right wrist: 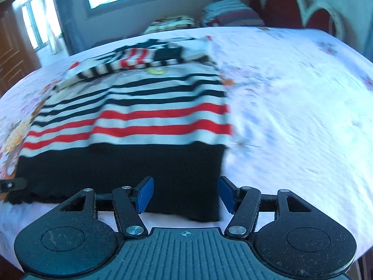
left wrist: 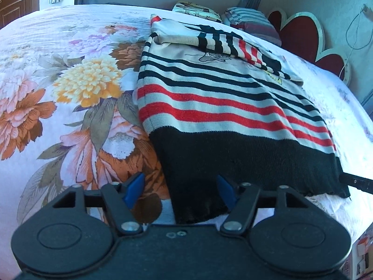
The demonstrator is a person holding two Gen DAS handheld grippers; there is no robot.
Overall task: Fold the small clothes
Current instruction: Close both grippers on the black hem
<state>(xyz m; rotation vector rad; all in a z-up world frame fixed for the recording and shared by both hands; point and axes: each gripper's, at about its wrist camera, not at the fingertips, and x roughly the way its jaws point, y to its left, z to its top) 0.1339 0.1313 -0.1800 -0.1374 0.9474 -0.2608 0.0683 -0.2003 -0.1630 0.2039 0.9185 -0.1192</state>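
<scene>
A small striped sweater (left wrist: 209,98) lies flat on the bed, cream with black and red stripes and a wide black hem (left wrist: 244,161). Its sleeves are folded across the chest at the far end. My left gripper (left wrist: 180,192) is open, its blue pads on either side of the hem's near left corner. In the right wrist view the sweater (right wrist: 144,107) fills the left half. My right gripper (right wrist: 185,194) is open, its pads on either side of the hem's near right corner (right wrist: 198,186). The view is blurred.
The bed sheet (left wrist: 58,81) has large flowers on the left and is plain white on the right (right wrist: 291,105). Pillows (left wrist: 251,21) and a red scalloped headboard (left wrist: 300,32) stand at the far end. The other gripper's tip (left wrist: 356,182) shows at the right.
</scene>
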